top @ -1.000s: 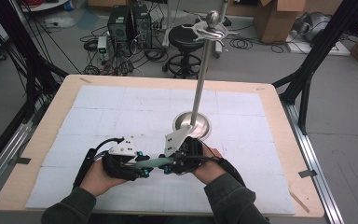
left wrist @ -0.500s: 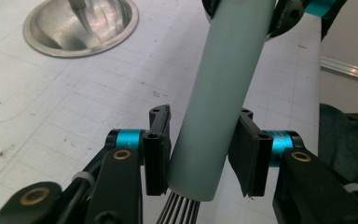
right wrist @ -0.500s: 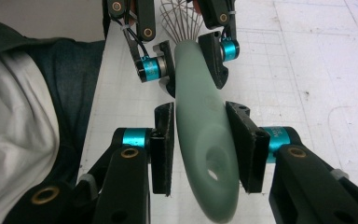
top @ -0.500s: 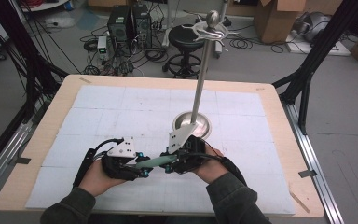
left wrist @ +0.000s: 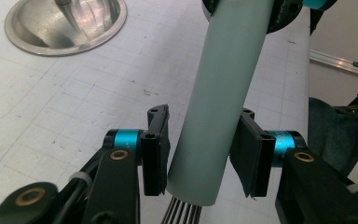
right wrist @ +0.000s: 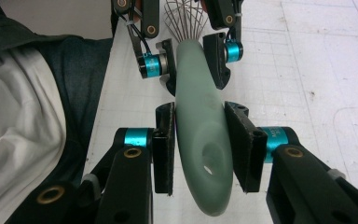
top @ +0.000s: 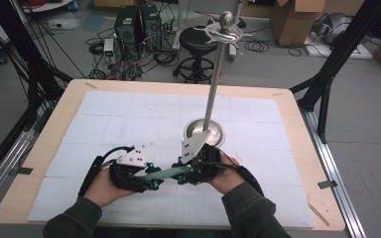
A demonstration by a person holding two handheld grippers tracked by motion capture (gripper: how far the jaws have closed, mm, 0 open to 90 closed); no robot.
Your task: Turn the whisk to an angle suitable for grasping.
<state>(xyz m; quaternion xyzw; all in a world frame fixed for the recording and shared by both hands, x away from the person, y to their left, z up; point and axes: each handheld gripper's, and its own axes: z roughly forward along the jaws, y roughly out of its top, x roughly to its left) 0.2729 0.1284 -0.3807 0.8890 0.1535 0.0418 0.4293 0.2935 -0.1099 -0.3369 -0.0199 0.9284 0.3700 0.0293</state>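
A whisk with a pale green handle (top: 166,173) hangs level just above the white mat, spanned between both grippers. My left gripper (top: 153,177) is shut on the handle (left wrist: 223,70) close to the wire end (left wrist: 182,214). Its jaws have just been opening a little, and the handle is still between the pads. My right gripper (top: 179,172) is shut on the thicker end of the handle (right wrist: 198,116), the one with the hanging hole, pads pressed on both sides. In the right gripper view the left gripper (right wrist: 193,58) faces mine, with the wires (right wrist: 184,18) behind it.
A metal stand rises just behind the hands, with a round base (top: 204,130), (left wrist: 65,23) and a tall pole topped by hooks (top: 223,29). The white gridded mat (top: 129,114) covers the wooden table (top: 297,148). The person's sleeves reach in over the front edge.
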